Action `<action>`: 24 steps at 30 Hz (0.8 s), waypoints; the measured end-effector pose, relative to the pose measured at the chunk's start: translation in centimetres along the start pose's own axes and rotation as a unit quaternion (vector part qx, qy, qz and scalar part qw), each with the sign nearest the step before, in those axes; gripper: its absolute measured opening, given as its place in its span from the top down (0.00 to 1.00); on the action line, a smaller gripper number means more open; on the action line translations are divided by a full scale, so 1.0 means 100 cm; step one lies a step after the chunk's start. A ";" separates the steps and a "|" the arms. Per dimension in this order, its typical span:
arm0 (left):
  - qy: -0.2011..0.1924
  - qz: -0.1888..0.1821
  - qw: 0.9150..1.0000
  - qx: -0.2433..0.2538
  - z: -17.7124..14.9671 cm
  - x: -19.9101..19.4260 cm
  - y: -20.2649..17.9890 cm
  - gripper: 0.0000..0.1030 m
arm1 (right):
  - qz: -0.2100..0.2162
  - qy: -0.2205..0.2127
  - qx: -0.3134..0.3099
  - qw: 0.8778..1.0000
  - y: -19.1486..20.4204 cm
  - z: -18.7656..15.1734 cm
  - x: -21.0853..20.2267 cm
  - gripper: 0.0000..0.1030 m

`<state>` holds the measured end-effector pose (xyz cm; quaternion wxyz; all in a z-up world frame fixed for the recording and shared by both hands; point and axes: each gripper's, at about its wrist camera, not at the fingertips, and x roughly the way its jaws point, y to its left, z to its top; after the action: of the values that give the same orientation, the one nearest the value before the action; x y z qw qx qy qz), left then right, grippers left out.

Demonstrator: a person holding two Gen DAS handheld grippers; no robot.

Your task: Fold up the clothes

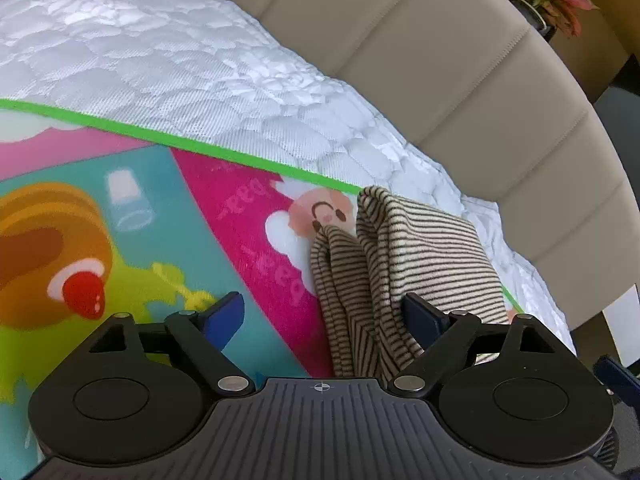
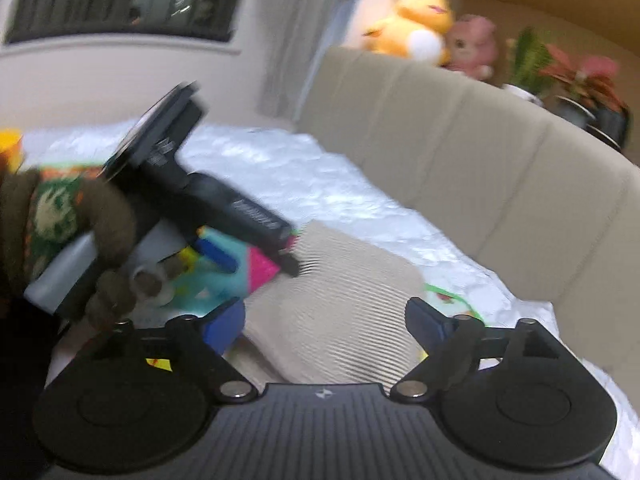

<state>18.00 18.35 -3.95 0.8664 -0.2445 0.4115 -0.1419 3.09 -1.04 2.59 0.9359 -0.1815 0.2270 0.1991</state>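
Clothes here means one striped top (image 1: 424,252), tan with thin dark lines; it lies on a bright play mat (image 1: 160,216) with cartoon pictures, near the mat's green edge; the mat is spread on a white quilted mattress (image 1: 200,60), and a tan padded headboard (image 1: 440,60) stands behind it.

In the right wrist view the striped top looks like a fairly flat, squarish bundle, so some folding seems to be done; that view is blurry, so I cannot tell how neat it is; in the left wrist view the near part is not flat; it stands up in soft bumps and a loose piece hangs down toward the camera.

Left gripper (image 1: 324,312) has its jaws wide apart; the bunched cloth sits between them and leans on the right blue pad (image 1: 420,316), but nothing pinches it; right gripper (image 2: 324,320) is wide apart too, with the top in the gap and no squeeze on it; both look like they are letting go, not holding.

A hand in a brown glove (image 2: 108,240) holds the left tool in the right wrist view.

What is left, I think: smooth the bumpy near part, tuck the loose piece in, and maybe fold once more; no other clothes show in these views.
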 end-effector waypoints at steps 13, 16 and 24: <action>-0.005 -0.008 1.000 0.010 0.006 0.014 0.002 0.06 | -0.002 0.106 0.081 0.991 0.000 -0.033 0.061 0.00; -0.009 -0.004 1.000 0.010 0.006 0.010 0.000 0.06 | 0.017 0.119 0.104 0.987 -0.011 -0.029 0.064 0.00; -0.003 0.009 1.000 0.013 -0.015 -0.028 -0.017 0.04 | 0.036 0.168 0.170 0.970 -0.023 -0.030 0.070 0.00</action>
<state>15.02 17.74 -2.05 0.8719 -0.2298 0.4094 -0.1392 8.81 -2.24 -2.86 0.8936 -0.0427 0.4180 0.1582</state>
